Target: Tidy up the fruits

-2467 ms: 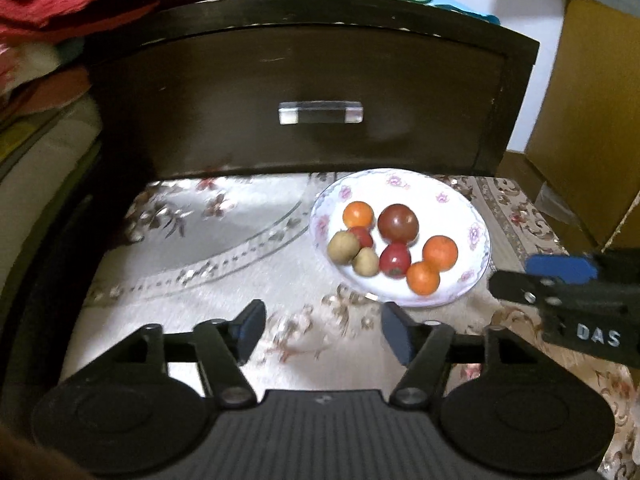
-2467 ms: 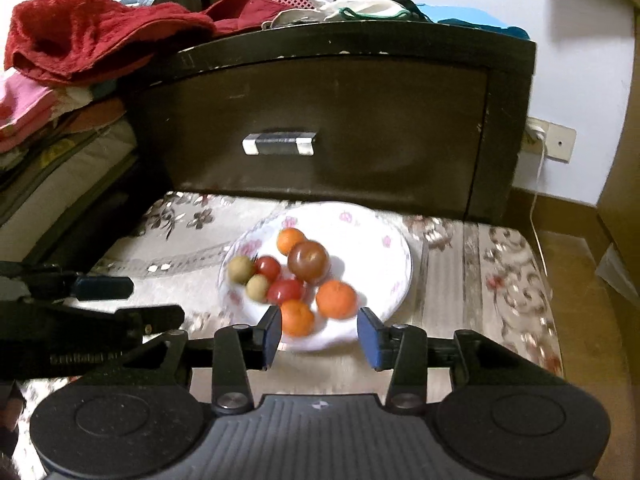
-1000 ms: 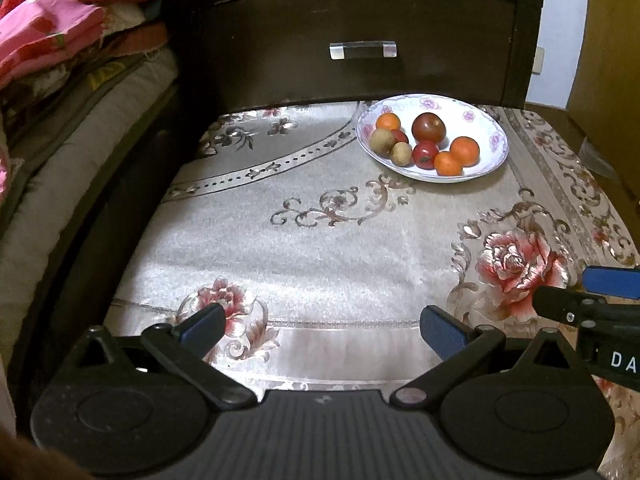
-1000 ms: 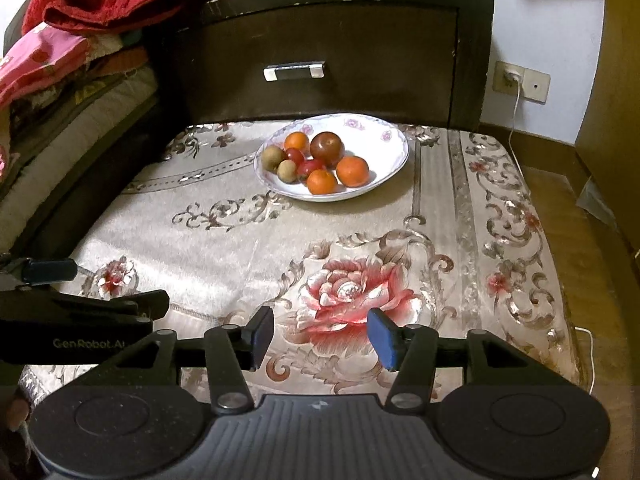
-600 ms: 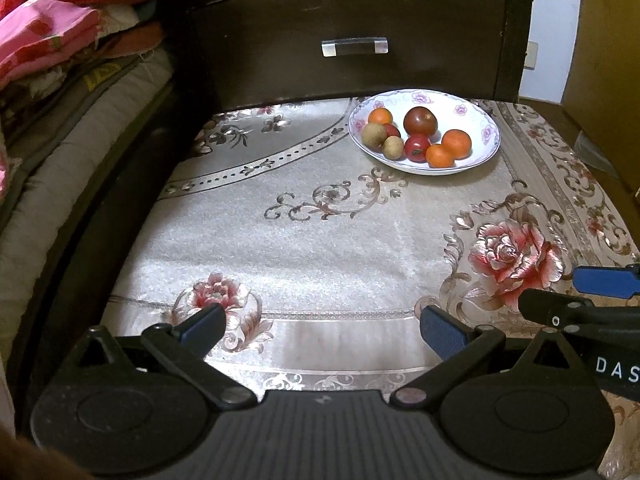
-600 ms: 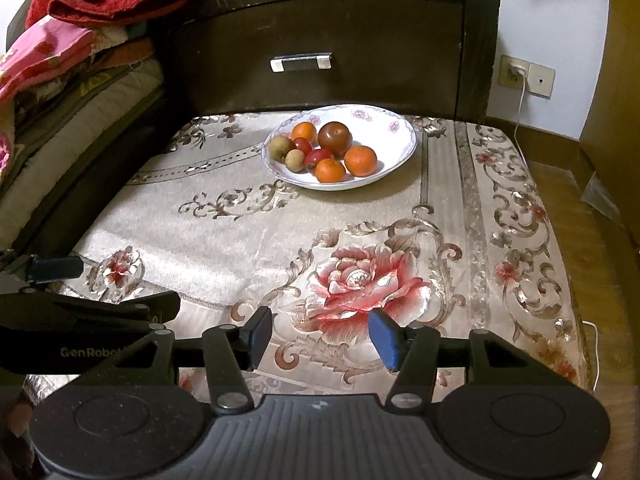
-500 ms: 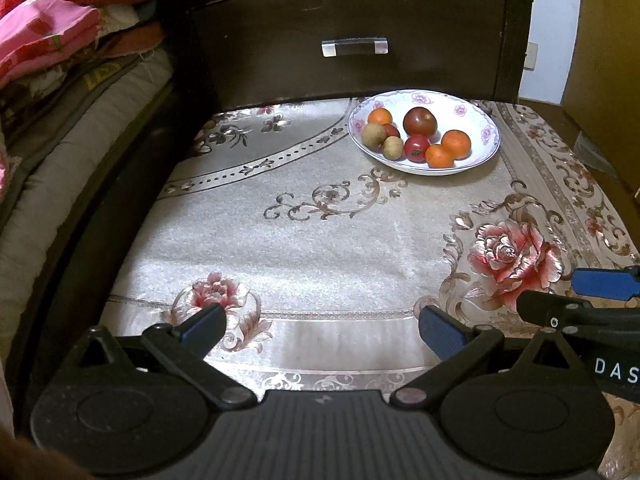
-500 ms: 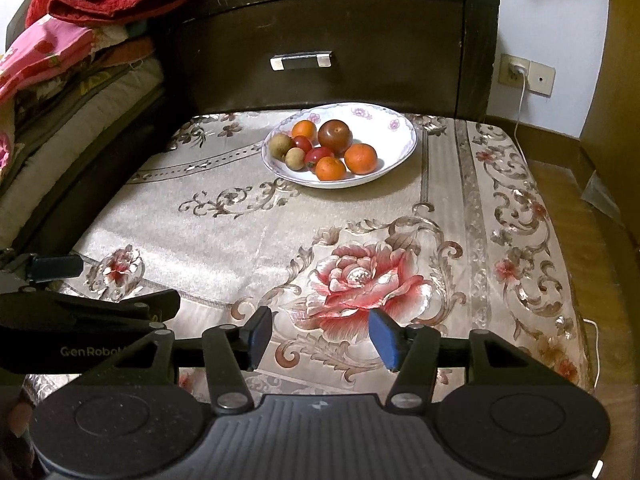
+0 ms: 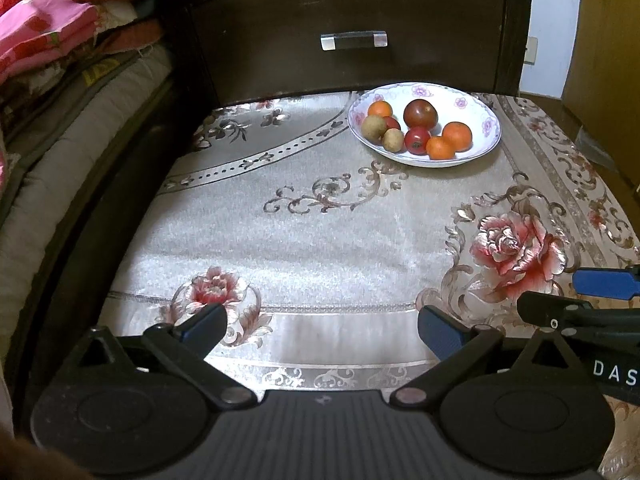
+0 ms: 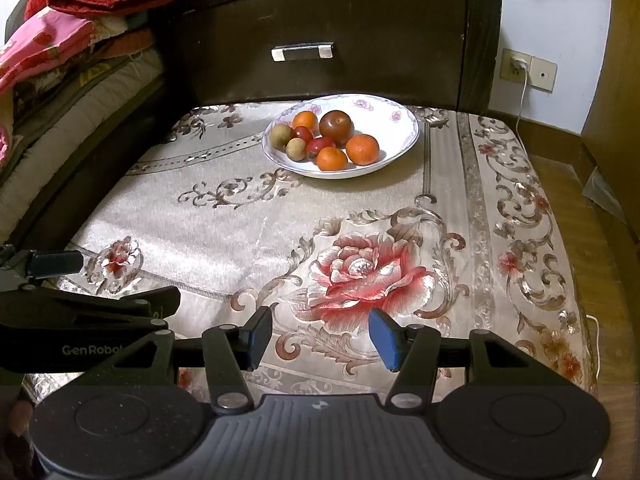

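Fruit all in bowl [image 10: 404, 140], far end of cloth [image 10: 240, 232]. Left gripper [image 9: 322, 326] wide, right gripper [image 10: 320, 336] narrower, both empty, near edge. Looks done; next, prob. nothing to grab.

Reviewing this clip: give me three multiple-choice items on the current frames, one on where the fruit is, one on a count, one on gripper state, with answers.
1. Where does the fruit lie?
A. In the white bowl on the far part of the cloth
B. Scattered over the cloth
C. Between the gripper fingers

2. How many orange fruits are in the bowl?
A. One
B. Three
C. Five

3. How does the right gripper stand?
A. Shut on a fruit
B. Open, nothing between the fingers
C. Shut on the bowl rim

Answers:
1 A, all pieces sit inside the bowl near the dark drawer front.
2 B, the orange fruits number three among red and brown ones.
3 B, only the floral cloth shows between the blue pads.
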